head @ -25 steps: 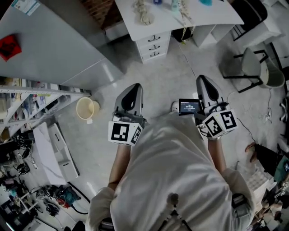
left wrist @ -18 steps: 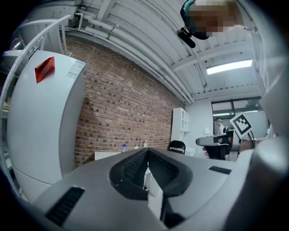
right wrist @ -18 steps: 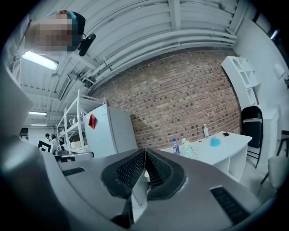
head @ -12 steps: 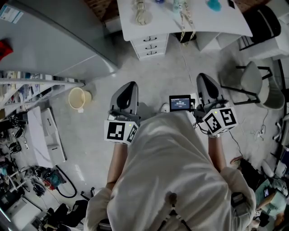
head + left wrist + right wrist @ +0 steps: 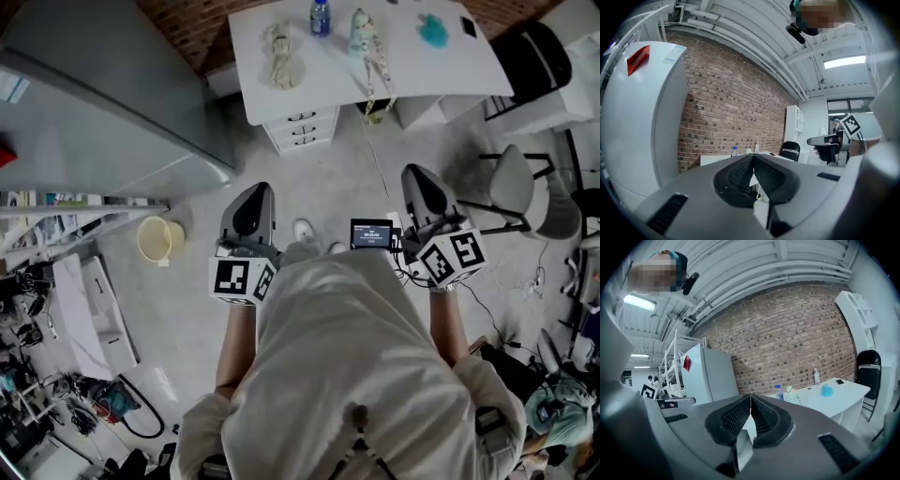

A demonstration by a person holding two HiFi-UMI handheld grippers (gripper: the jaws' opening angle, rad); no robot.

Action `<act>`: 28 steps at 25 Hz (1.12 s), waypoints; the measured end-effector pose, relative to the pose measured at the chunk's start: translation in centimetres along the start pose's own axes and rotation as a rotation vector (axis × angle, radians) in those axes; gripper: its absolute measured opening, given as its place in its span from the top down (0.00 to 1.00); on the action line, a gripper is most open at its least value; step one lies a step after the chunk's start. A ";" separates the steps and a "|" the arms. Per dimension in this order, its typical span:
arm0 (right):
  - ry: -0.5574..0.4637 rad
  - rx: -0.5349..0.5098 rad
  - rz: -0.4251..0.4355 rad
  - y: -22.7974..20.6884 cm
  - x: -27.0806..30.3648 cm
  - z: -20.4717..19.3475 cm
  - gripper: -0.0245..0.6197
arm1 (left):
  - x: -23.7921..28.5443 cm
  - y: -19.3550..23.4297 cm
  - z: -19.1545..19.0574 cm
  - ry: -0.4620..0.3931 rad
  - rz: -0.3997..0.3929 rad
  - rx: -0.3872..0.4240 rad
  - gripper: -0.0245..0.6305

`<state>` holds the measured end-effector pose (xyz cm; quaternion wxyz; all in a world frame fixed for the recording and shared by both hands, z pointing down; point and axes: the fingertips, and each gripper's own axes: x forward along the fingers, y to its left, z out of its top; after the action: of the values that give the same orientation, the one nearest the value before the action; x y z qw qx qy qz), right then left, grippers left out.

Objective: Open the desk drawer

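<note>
The desk drawer point(image 5: 302, 128) sits shut under the white desk point(image 5: 412, 66), well ahead of both grippers. The left gripper point(image 5: 255, 191) and right gripper point(image 5: 419, 174) have jaws pressed together, holding nothing. The red sticker point(image 5: 638, 59) on the fridge point(image 5: 642, 122) is unreadable.

head view: from the person's head, steeply down, counter point(image 5: 412, 66) far ahead at top | left gripper view: rides left tool point(image 5: 753, 157), level, toward brick wall point(image 5: 731, 103) | right gripper view: rides right tool point(image 5: 751, 398), same heading | shared: counter, fridge point(image 5: 708, 376), brick wall
</note>
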<state>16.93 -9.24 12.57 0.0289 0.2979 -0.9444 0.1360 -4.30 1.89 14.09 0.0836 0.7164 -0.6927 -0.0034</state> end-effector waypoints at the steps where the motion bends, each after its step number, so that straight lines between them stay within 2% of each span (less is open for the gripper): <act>1: 0.005 -0.016 -0.006 -0.4 0.7 0.4 0.92 | 1.1 0.1 0.4 -0.005 -0.015 0.004 0.95; 5: 0.019 -0.091 -0.012 -1.3 4.1 1.9 0.92 | 5.2 0.9 2.2 -0.020 -0.075 0.030 0.95; 8: 0.054 -0.145 -0.017 -2.0 5.7 1.9 0.92 | 6.6 1.8 1.2 0.009 -0.096 0.044 0.95; 14: 0.135 -0.191 0.012 -4.5 11.1 1.0 0.92 | 9.0 5.9 -1.4 0.085 -0.087 -0.005 0.95; 18: 0.165 -0.222 0.062 -5.6 14.4 0.6 0.92 | 10.3 7.8 -4.2 0.167 -0.058 0.017 0.95; 24: 0.226 -0.214 0.154 -9.3 19.8 -3.0 0.92 | 15.0 8.5 -7.8 0.226 -0.015 0.104 0.95; 28: 0.286 -0.213 0.231 -9.9 24.2 -7.9 0.92 | 18.8 9.7 -11.4 0.264 -0.019 0.117 0.95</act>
<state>2.46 -28.25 25.85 0.1780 0.1605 -0.9677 0.0788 -11.73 -15.74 28.65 0.1319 0.7208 -0.6679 0.1304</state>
